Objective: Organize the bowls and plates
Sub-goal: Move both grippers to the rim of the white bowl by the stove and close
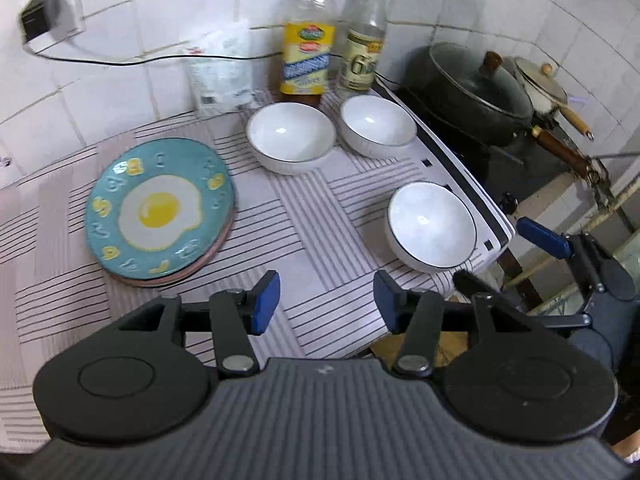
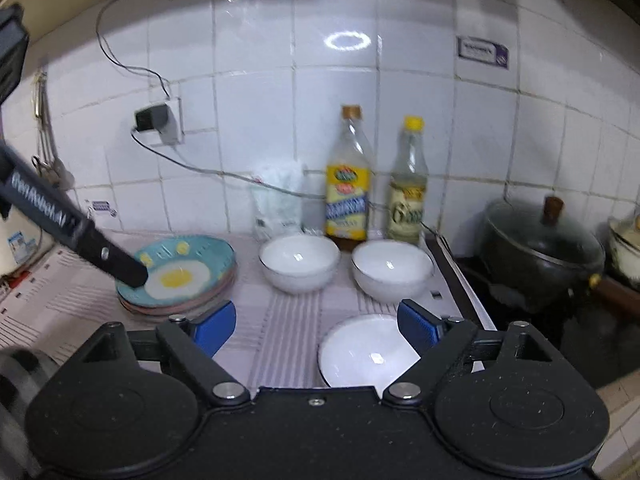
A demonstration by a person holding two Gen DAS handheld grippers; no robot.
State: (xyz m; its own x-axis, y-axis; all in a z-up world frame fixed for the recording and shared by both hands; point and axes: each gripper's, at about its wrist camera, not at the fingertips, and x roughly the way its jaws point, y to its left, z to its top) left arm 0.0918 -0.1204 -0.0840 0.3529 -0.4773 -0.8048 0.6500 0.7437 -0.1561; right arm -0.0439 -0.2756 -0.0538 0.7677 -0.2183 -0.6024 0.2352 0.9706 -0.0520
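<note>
**Both grippers empty above the striped mat**

The left gripper (image 1: 326, 304) has its jaws apart, nothing between them. The egg-print plate stack (image 1: 160, 210) lies beyond its left finger, the nearest white bowl (image 1: 430, 226) beyond its right. The right gripper (image 2: 316, 326) gapes wide; that bowl (image 2: 366, 350) sits partly hidden behind its right finger (image 2: 416, 326). Lower plates show only as rims.
</note>
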